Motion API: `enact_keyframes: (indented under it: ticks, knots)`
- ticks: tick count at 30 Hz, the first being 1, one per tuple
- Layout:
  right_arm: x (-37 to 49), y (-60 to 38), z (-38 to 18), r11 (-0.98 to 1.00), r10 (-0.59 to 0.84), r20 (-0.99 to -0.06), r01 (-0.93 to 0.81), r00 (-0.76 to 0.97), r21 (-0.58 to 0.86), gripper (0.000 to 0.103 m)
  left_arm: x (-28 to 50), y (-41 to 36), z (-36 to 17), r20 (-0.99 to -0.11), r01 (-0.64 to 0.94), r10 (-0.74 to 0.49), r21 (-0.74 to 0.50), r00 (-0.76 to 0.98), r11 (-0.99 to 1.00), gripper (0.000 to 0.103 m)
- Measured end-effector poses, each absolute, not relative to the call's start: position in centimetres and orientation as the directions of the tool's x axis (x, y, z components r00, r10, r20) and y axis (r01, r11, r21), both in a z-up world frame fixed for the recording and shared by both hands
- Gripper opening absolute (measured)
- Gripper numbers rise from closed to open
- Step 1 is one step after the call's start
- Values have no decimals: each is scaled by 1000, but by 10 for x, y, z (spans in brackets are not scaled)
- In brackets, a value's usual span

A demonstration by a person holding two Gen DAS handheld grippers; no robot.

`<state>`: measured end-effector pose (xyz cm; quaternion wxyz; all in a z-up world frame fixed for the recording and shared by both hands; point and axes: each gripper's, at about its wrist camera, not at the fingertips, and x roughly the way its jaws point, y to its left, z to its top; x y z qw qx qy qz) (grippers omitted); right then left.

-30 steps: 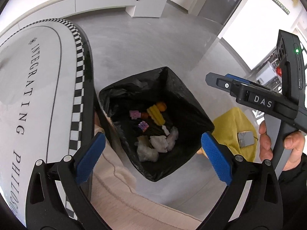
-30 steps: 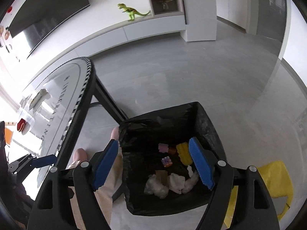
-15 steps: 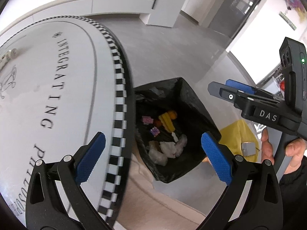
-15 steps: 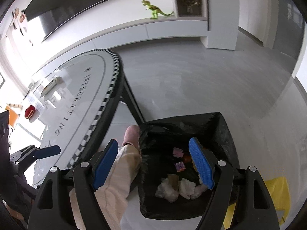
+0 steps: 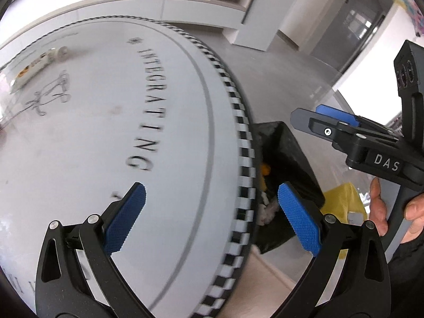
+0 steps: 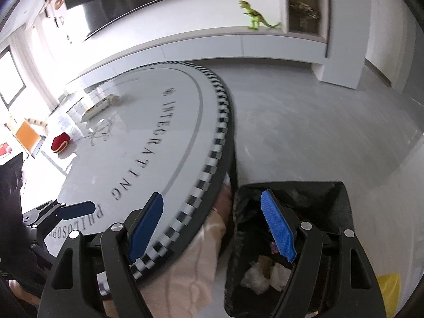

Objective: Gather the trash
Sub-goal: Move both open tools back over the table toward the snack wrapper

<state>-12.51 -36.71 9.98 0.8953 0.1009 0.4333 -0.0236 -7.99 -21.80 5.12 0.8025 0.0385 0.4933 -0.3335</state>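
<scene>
Left wrist view: our left gripper (image 5: 209, 205) hangs spread wide and empty over the table (image 5: 79, 137), whose checkered edge hides part of the black-lined trash bin (image 5: 294, 153). Right wrist view: our right gripper (image 6: 212, 225) gapes empty too, straddling the table edge and the bin (image 6: 341, 212), with crumpled white trash (image 6: 257, 278) inside.

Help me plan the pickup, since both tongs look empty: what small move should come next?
Probably carry the left tongs farther out over the table toward the red thing and the clutter beyond it. Both left and right tongs are open and empty, and the bin already holds trash.
</scene>
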Motion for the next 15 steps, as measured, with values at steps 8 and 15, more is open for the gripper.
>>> enact_keyframes:
  ticks: [8, 15]
  knots:
    - [-87, -322, 95, 988, 83, -788, 52, 611, 145, 77, -54, -165, 46, -821, 472, -437, -241, 366, 848, 97]
    - [-50, -281, 93, 990, 126, -793, -23, 596, 140, 77, -30, -128, 41, -829, 406, -389, -219, 402, 887, 97]
